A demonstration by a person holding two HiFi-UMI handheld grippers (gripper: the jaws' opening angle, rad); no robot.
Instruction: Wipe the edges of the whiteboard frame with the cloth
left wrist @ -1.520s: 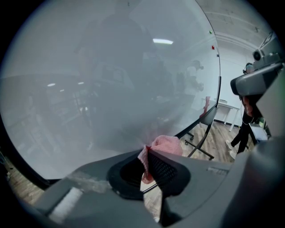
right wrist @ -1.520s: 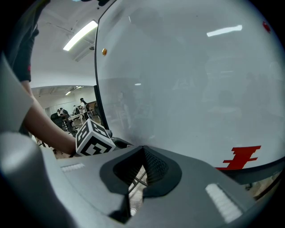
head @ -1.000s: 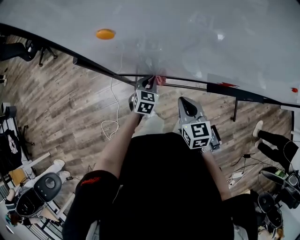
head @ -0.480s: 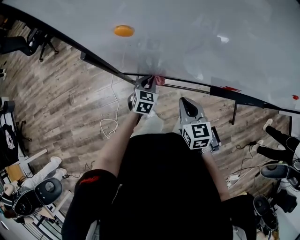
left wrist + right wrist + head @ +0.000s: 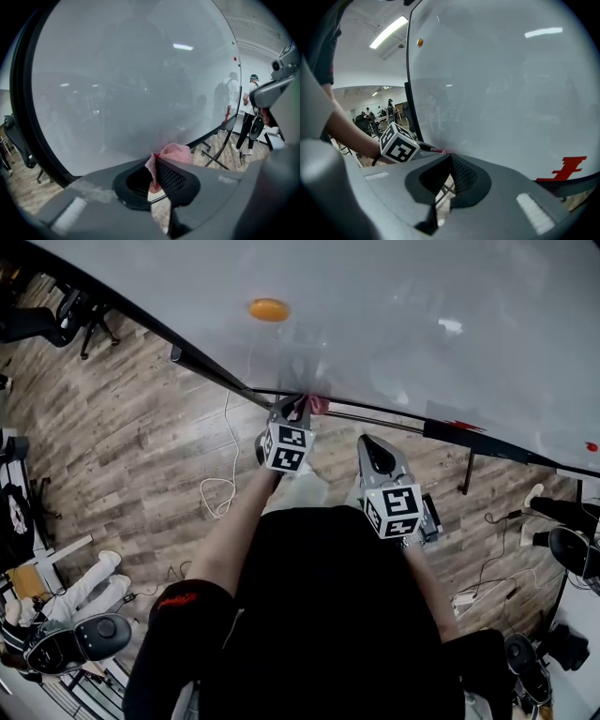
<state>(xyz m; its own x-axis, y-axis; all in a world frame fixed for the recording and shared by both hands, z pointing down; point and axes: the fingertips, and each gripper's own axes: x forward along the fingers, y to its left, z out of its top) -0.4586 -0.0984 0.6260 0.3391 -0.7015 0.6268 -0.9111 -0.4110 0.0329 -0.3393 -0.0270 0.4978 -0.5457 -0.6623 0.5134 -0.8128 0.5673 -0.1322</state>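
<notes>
Two grippers in view, both held up in front of the person. The left gripper (image 5: 298, 401) reaches forward to the bottom of the whiteboard (image 5: 403, 324). In the left gripper view its jaws (image 5: 153, 157) are clamped on a pink cloth (image 5: 176, 152). A thin fold is pinched between the ribbed pads, and the rest bunches out past the tips. In the head view the cloth (image 5: 320, 404) sits right at the dark frame (image 5: 375, 414) along the board's lower edge and looks to touch it, near where that edge meets the slanted side edge. In the left gripper view the frame (image 5: 28, 140) curves down the left and along the bottom of the board.

The right gripper (image 5: 369, 442) is held back, nearer the body and right of the left one, apart from the board. In its own view the jaws (image 5: 450, 155) are pressed together at the tips with nothing between them. The left gripper's marker cube (image 5: 399, 143) and the person's forearm (image 5: 347, 129) show just beyond.

One orange magnet (image 5: 269, 309) is stuck on the board, above and left of the cloth. A red mark (image 5: 569, 168) sits low on the board to the right. The wood floor (image 5: 122, 446) below has a white cable (image 5: 223, 486) lying on it. Some people (image 5: 248, 117) stand far off past the board's right end.
</notes>
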